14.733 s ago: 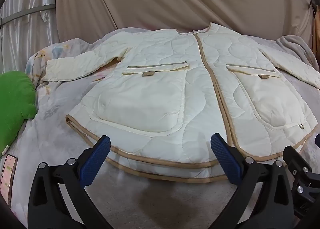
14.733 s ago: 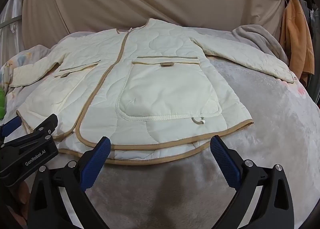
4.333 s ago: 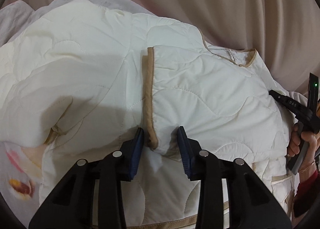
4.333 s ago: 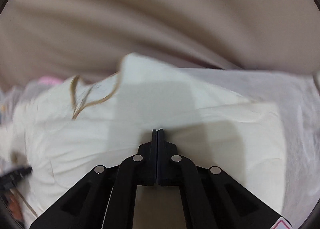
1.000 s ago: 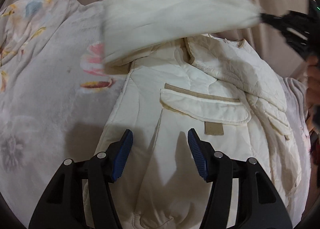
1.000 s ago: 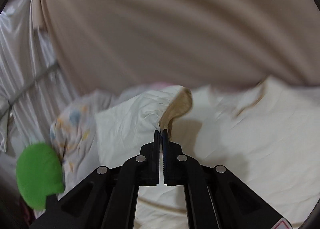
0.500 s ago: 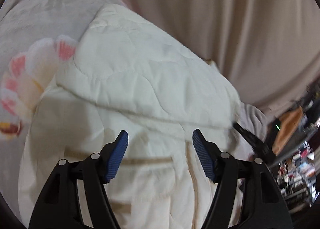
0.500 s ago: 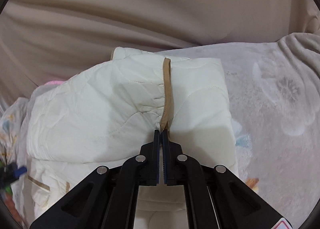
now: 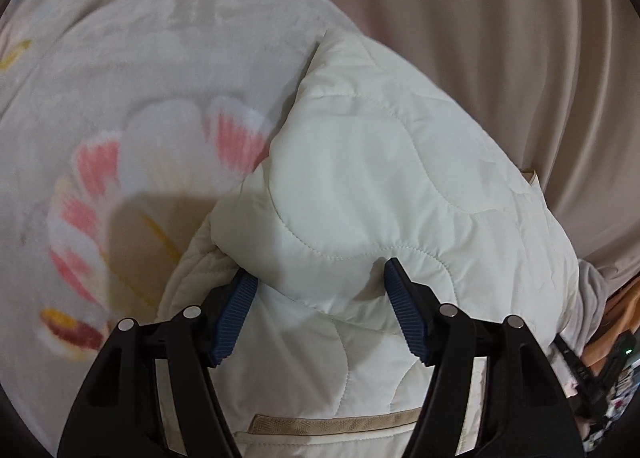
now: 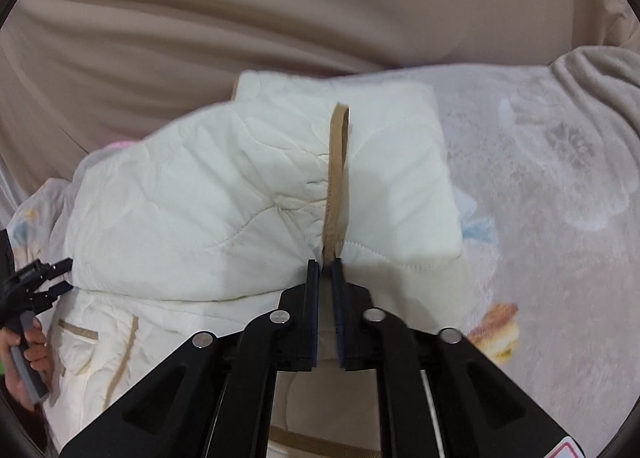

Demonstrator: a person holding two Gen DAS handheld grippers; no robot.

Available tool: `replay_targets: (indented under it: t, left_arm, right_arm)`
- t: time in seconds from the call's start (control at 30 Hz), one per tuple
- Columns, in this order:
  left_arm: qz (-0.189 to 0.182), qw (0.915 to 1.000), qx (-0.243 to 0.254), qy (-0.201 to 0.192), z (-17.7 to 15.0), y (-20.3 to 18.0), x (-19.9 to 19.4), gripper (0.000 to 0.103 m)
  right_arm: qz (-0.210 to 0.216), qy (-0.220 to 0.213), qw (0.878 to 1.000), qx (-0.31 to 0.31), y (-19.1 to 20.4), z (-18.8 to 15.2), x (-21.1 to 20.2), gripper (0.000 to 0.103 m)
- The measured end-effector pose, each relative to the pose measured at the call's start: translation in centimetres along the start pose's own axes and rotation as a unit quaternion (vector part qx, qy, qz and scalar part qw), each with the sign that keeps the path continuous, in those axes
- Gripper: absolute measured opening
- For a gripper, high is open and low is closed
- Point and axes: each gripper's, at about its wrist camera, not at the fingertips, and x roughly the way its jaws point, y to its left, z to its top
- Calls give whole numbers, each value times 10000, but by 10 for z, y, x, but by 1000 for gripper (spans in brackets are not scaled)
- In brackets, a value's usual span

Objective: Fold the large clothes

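Note:
A cream quilted jacket point(image 9: 360, 178) with tan trim lies on the bed. One sleeve is folded across its body. My left gripper point(image 9: 320, 314) is open and low over the folded sleeve's near edge, which bulges between the blue pads point(image 9: 236, 318); a tan-edged pocket shows below. In the right wrist view the sleeve point(image 10: 200, 218) ends in a tan-trimmed cuff point(image 10: 338, 178) resting on the jacket. My right gripper point(image 10: 326, 266) is opening: a narrow gap shows between its jaws, with the cuff's end still at their tips. At the far left, a hand holds the left gripper point(image 10: 44, 278).
A pale plush blanket point(image 9: 120, 98) with pink and yellow flowers covers the bed, also spreading right of the jacket point(image 10: 540, 218). A beige curtain point(image 9: 480, 38) hangs close behind. Orange cloth point(image 9: 624, 306) shows at the right edge.
The right gripper carried the sleeve across and down onto the jacket, and its jaws have now parted slightly at the cuff. The left gripper moved in over the folded sleeve.

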Motion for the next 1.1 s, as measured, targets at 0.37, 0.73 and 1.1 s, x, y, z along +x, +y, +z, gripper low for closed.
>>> replay_targets:
  t: [0.37,0.73,1.1]
  left_arm:
    - [671,9943,655,-501,-18,-11,-1,64]
    - [642,9957,532,-402,-22,7,2,65]
    - [774,9940,631,-450,-26,1,4,65]
  right_arm:
    - [528,-370,9969,452,-6,1,-11,3]
    - [-126,77,9984,549,-22,-8,-11,8]
    - [940,-371,9866,-1279,161,51,-11,34]
